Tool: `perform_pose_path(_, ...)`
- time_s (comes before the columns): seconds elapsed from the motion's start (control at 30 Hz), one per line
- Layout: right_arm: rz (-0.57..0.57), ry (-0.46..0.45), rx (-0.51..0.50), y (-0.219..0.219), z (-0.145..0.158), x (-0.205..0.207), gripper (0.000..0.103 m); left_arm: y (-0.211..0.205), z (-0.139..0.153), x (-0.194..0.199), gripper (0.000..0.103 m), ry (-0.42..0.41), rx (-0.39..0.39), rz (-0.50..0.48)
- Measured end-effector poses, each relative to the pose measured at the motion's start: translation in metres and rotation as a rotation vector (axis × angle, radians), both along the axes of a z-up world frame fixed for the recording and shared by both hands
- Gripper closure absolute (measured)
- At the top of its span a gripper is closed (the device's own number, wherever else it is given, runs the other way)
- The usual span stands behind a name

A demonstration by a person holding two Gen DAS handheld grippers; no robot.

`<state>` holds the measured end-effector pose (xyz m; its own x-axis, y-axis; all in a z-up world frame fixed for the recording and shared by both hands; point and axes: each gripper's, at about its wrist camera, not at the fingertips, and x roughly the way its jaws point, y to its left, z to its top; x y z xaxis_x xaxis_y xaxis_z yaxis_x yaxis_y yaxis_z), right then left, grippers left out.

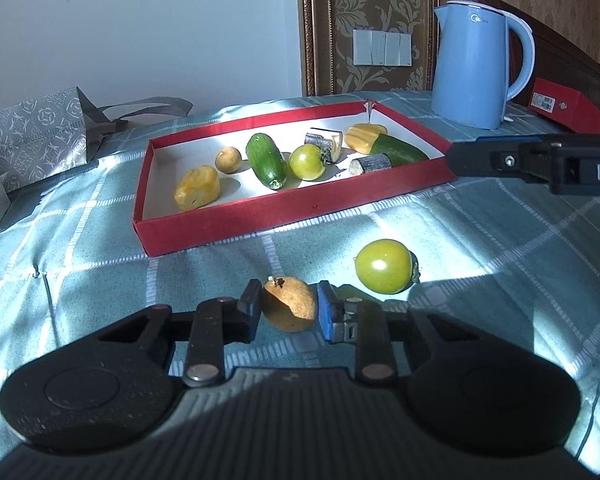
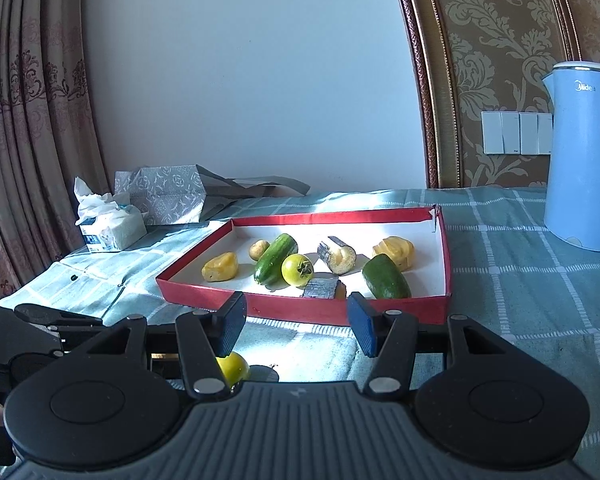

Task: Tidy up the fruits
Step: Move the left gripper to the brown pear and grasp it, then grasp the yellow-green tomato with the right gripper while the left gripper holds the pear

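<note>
Now, small tan-brown round fruit (image 1: 289, 304) pinched in left gripper (image 1: 288, 308): matte, slightly rough skin, dark stem nub on top, one half sunlit, other half in shadow. Black pad pressing its left side, blue pad its right; jaws nearly closed, only fruit between. Sits low over cloth, just in front of red tray (image 1: 236, 232).

Just right of it, on cloth: green tomato (image 1: 385, 266), glossy, smooth, round, bright highlight, dark calyx at its right side. Apart from held fruit, not touching.

Right gripper (image 2: 296, 330): jaws abt half open, nothing between pads, just cloth & tray edge seen through gap. Black textured pad left, blue pad right. Seen from left wrist cam as black bar entering at right edge.

Tray: shallow rectangular box, red card walls, white inside, far corner split. Inside, left to right in left wrist view: yellow lumpy piece (image 1: 197, 188), waxy; small tan round fruit (image 1: 228, 159), same kind as held one; short cucumber (image 1: 266, 160), dark green, shiny; second green tomato (image 1: 307, 161), touching cucumber; eggplant chunk (image 1: 325, 142), dark skin, pale cut face; another eggplant chunk (image 1: 370, 164); ridged yellow piece (image 1: 366, 137); second cucumber (image 1: 400, 151) just beside it.

Tablecloth (image 1: 100, 280): teal w/ white woven check, soft, a bit wrinkled, hard sun patches. Blue kettle (image 1: 476, 64), smooth plastic, white trim, standing behind tray at right. Grey patterned bag (image 1: 32, 136) far left, tissue pack (image 2: 112, 228) near it. Red box (image 1: 568, 106) behind kettle.
</note>
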<state>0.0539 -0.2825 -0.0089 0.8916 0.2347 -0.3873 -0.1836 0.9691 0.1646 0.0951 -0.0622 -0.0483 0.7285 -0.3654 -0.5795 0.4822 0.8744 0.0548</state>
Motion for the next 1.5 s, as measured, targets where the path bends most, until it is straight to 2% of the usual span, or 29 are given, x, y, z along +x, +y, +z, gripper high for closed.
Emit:
perform_pose_path(0.23, 0.109, 0.037, -0.235, 0.049, -0.010, 0.003, 0.048, 0.015, 0.012, 0.005, 0.077, -0.079, -0.005, 0.144)
perform_pose_path(0.3, 0.138, 0.046, -0.271, 0.060, -0.014, 0.004, 0.048, 0.020, 0.016, 0.004, 0.077, -0.101, -0.019, 0.165)
perform_pose_path(0.67, 0.191, 0.120, -0.277, 0.078, -0.030, 0.020, 0.049, 0.027, 0.019, 0.005, 0.077, -0.093, -0.034, 0.200)
perform_pose_path(0.83, 0.192, 0.132, -0.285, 0.080, -0.033, 0.022, 0.064, 0.025, 0.019, 0.004, 0.076, -0.098, -0.025, 0.198)
perform_pose_path(0.93, 0.183, 0.132, -0.292, 0.079, -0.034, 0.022, 0.068, 0.024, 0.018, 0.004, 0.076, -0.094, -0.018, 0.195)
perform_pose_path(1.5, 0.175, 0.124, -0.262, 0.071, -0.029, 0.017, 0.069, 0.019, 0.014, 0.006, 0.076, -0.097, 0.021, 0.198)
